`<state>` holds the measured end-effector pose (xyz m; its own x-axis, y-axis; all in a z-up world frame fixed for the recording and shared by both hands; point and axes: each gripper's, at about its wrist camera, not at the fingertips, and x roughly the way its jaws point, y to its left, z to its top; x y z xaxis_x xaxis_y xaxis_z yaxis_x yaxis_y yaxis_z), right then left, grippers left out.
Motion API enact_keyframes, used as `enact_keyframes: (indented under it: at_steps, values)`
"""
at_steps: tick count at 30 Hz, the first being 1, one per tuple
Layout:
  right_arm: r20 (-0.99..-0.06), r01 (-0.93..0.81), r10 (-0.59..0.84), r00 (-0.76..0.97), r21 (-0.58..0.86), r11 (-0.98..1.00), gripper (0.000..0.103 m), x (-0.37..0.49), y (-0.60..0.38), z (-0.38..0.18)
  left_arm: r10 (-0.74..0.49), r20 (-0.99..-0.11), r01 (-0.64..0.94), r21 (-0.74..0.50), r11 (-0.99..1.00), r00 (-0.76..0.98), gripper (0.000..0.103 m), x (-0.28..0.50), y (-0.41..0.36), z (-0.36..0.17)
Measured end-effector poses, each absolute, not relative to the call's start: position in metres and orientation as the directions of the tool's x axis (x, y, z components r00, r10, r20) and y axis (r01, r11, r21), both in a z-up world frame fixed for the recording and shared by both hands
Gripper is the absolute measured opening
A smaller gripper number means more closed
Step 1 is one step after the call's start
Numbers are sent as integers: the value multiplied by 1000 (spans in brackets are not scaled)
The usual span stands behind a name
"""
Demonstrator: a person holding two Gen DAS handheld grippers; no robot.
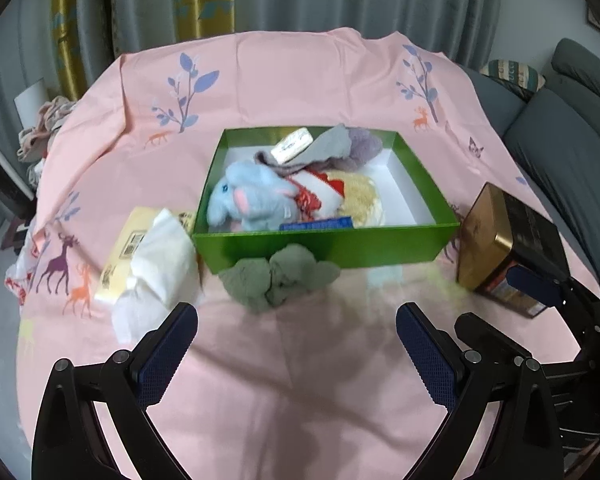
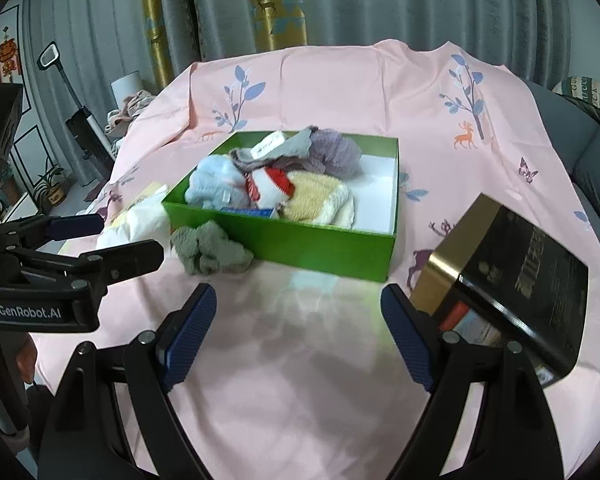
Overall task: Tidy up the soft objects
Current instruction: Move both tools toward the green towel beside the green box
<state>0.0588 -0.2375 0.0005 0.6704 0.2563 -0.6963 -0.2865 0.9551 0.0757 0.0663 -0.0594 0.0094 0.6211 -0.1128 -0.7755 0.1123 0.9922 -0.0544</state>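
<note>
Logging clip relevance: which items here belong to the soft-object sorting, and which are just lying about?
Job: green box; blue plush and knitwear inside it; grey-green cloth outside, against its front wall; both open grippers.
Lying about: gold-and-black tin; tissue pack.

Bare pink cloth ahead, green box beyond, tin right

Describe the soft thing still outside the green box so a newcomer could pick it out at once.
Find the green box in the middle of the pink tablecloth. Against its near wall, on the cloth, lies a crumpled grey-green fuzzy cloth. Unlike the blue plush toy and the other soft items, it is outside the box, and it is darker and fluffier than the white tissue pack beside it.
</note>
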Motion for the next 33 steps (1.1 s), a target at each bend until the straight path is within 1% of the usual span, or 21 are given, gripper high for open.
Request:
enact_keyframes:
  at_steps: [9, 17, 22, 27, 33]
  values:
    - [-716, -280, 269, 644, 107, 954, 84, 49, -236, -14, -110, -785, 100, -61, 993, 610, 100, 52, -56, -3]
    - [-735, -294, 276, 619, 109, 950, 84, 54, -227, -26, -155, -791, 96, -122, 988, 592, 100, 55, -46, -16]
    - [-757, -308, 283, 588, 114, 945, 84, 61, -219, -41, -219, -799, 88, -206, 975, 560, 100, 63, -31, -33]
    - [-778, -334, 298, 553, 121, 935, 84, 68, -207, -56, -320, -787, 47, -349, 936, 528, 100, 73, -6, -54]
    - [-794, -358, 322, 516, 142, 923, 84, 81, -196, -72, -378, -765, 17, -434, 901, 522, 100, 87, 8, -69]
